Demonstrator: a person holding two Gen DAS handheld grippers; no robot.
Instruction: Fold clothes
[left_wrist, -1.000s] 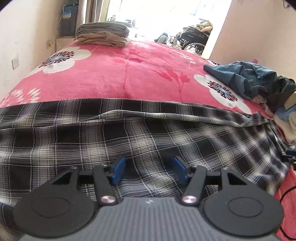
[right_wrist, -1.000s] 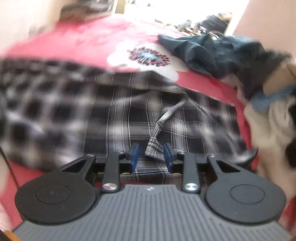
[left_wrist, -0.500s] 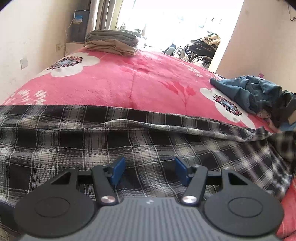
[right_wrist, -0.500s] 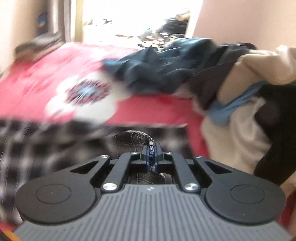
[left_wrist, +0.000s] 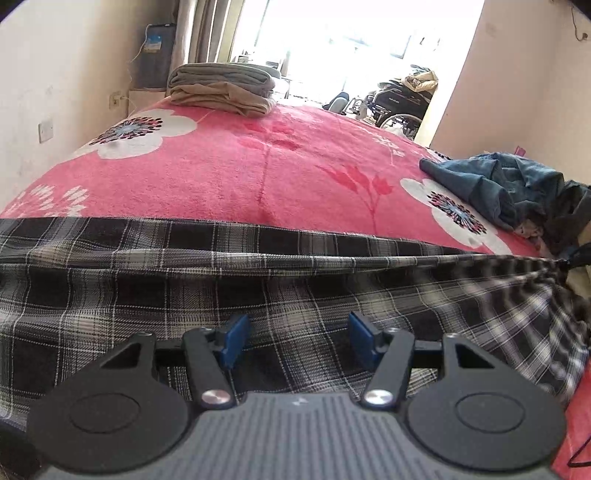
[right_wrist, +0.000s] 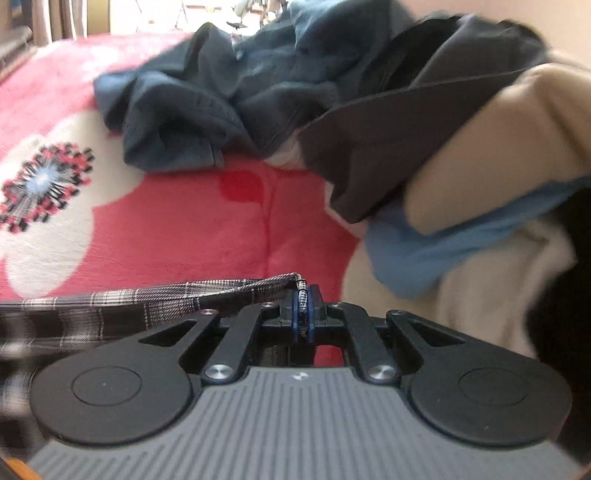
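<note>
Looking along my left hand-held gripper (left_wrist: 297, 338), its two blue pads (left_wrist: 233, 338) stand wide apart with nothing between them, so it is released. It hovers low over the black-and-white plaid garment (left_wrist: 184, 280), which is spread across the near part of the bed. The pink floral blanket (left_wrist: 258, 162) covers the bed beyond the garment's far edge. At the far end of the blanket a folded grey and tan stack (left_wrist: 221, 86) lies near the wall. On the right side a rumpled dark blue garment (left_wrist: 495, 181) sits on the blanket, at the front of a heap of loose clothes. The plaid cloth rises toward the right, its corner lifted and stretched taut. Past the bed a wheelchair (left_wrist: 400, 103) stands in the bright doorway.

Looking along my right hand-held gripper (right_wrist: 303, 314), the pads are clenched on a corner of the plaid garment (right_wrist: 147, 299), a thin fold of it pinched between them. The cloth runs off to the left from the grip. Ahead lies the pink blanket (right_wrist: 177, 240) with a white flower. Beyond it is the dark blue garment (right_wrist: 207, 99), and on the right, a pile of dark grey (right_wrist: 399, 140), beige (right_wrist: 491, 147) and light blue (right_wrist: 424, 247) clothes.
</note>
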